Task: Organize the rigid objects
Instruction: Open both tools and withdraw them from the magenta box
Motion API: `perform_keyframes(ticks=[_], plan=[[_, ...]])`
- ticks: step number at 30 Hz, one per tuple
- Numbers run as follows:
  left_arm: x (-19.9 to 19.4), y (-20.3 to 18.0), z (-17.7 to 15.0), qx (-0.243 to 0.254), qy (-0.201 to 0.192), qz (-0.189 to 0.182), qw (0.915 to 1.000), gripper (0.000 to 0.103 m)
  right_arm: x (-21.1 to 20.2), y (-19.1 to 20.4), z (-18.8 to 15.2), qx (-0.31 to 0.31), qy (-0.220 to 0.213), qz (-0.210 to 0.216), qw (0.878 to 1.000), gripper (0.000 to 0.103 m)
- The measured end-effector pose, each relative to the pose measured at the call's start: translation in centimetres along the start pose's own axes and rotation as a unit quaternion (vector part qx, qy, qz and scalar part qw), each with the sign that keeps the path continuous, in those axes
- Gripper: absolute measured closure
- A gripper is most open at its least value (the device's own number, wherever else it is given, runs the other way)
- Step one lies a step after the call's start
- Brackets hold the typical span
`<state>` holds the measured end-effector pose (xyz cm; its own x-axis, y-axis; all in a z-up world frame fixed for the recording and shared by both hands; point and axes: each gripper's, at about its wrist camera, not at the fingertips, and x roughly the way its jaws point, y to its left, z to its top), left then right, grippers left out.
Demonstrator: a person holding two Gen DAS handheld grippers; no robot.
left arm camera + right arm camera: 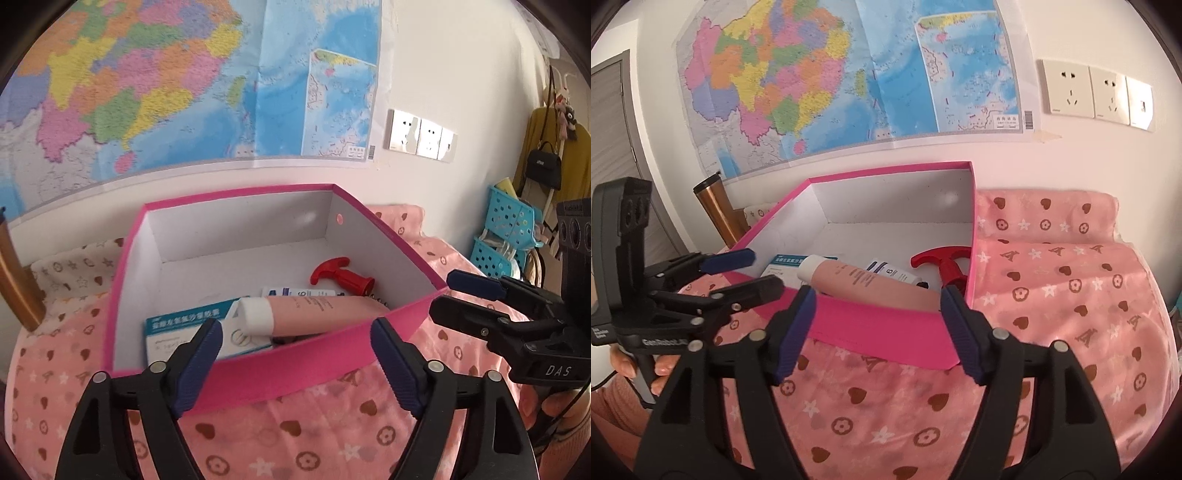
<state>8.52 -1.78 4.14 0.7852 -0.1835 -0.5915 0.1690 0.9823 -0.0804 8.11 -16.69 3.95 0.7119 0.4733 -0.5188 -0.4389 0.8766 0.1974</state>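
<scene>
Both empty grippers, jaws spread, face the pink box (280,373) rim.

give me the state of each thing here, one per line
pink box: open, no lid, on the patterned cloth
pink tube: capped, lying in the box across the packets
red handled tool: lying on the box floor
blue-white packet: lying flat, partly under the tube
left gripper: open, empty
right gripper: open, empty

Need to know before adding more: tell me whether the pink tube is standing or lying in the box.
Lying down. The pink tube rests on its side inside the pink box, white cap toward the blue medicine carton.
</scene>
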Motion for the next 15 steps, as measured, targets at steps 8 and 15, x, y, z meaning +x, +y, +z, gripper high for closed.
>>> perform_keyframes(ticks=[8, 15], plan=[[-2.0, 0.1, -2.3, -0.007, -0.004, 0.031, 0.9995, 0.011, -0.5, 1.6, -1.8, -0.016, -0.002, -0.010, 1.000, 0.023], [-2.8, 0.5, -4.0, -0.031, 0.001, 0.043, 0.9986, 0.011, -0.8, 2.5, -3.3, -0.014, -0.001, -0.012, 1.000, 0.023]])
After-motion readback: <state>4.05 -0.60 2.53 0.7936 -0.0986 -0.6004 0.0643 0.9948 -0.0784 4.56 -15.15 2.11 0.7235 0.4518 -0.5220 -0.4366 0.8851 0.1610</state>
